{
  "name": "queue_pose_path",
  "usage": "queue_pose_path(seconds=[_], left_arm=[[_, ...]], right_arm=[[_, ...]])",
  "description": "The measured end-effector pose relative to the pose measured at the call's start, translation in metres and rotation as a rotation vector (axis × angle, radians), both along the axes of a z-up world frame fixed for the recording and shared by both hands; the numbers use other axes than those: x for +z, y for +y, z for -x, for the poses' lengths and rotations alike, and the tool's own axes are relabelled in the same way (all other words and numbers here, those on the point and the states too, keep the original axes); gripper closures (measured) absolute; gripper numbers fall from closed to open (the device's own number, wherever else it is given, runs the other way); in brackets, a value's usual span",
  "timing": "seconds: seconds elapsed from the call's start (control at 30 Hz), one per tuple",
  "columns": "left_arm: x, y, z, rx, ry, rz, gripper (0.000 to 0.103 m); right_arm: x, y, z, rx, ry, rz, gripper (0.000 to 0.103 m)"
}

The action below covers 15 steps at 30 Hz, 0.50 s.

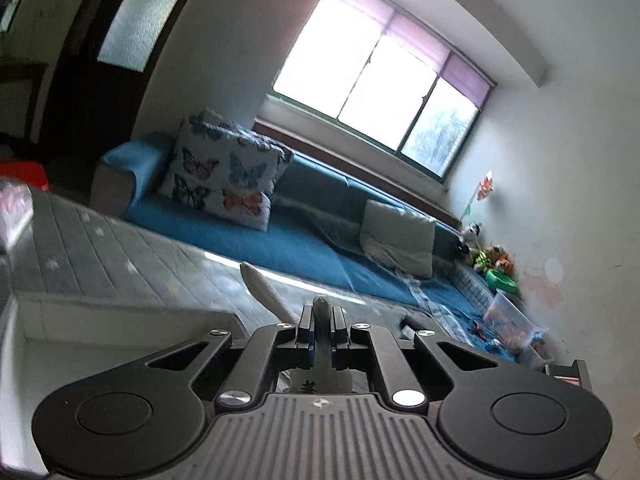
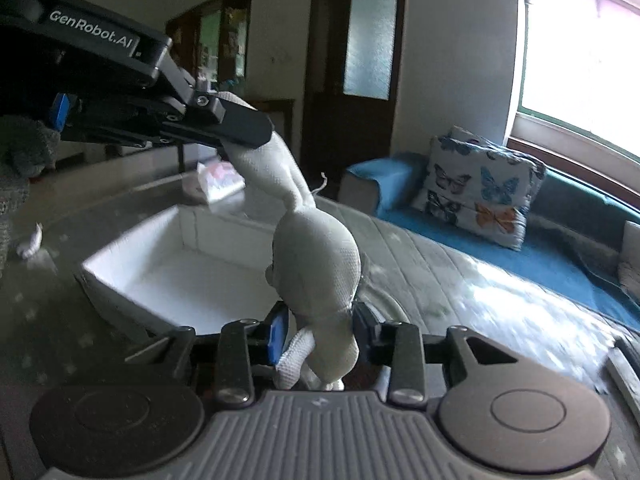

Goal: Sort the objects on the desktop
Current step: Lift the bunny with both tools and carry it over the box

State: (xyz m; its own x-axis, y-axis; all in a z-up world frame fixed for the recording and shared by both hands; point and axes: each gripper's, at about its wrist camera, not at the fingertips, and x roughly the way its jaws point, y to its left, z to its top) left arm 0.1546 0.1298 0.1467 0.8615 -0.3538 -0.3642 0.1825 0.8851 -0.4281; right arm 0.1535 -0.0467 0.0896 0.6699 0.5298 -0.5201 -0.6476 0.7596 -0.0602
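A white plush rabbit toy (image 2: pixel 316 256) hangs over the table between both grippers. My left gripper (image 2: pixel 240 136) comes in from the upper left in the right wrist view and is shut on one of its ears. In the left wrist view that gripper (image 1: pixel 322 316) pinches the ear (image 1: pixel 322 308), and the other ear (image 1: pixel 262 284) sticks out to the left. My right gripper (image 2: pixel 320 328) is shut on the toy's lower body. A white open box (image 2: pixel 168 276) sits on the table just behind and left of the toy.
The table (image 2: pixel 460 280) carries a patterned grey cloth. A tissue pack (image 2: pixel 218 180) lies beyond the box and a small white scrap (image 2: pixel 30 242) at the left. A blue sofa (image 1: pixel 280 236) with a butterfly pillow (image 1: pixel 224 172) runs along the far edge.
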Motion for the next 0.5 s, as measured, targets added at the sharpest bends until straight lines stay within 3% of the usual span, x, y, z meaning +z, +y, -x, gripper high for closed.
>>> queue_pose_path(seconds=[0.2, 0.5], left_arm=[[-0.001, 0.025, -0.019, 0.066, 0.018, -0.017, 0.095], [-0.053, 0.055, -0.061, 0.130, 0.172, -0.009, 0.092]], right_arm=[[0.001, 0.039, -0.024, 0.048, 0.050, -0.018, 0.069], [-0.044, 0.085, -0.062, 0.065, 0.190, 0.078, 0.070]])
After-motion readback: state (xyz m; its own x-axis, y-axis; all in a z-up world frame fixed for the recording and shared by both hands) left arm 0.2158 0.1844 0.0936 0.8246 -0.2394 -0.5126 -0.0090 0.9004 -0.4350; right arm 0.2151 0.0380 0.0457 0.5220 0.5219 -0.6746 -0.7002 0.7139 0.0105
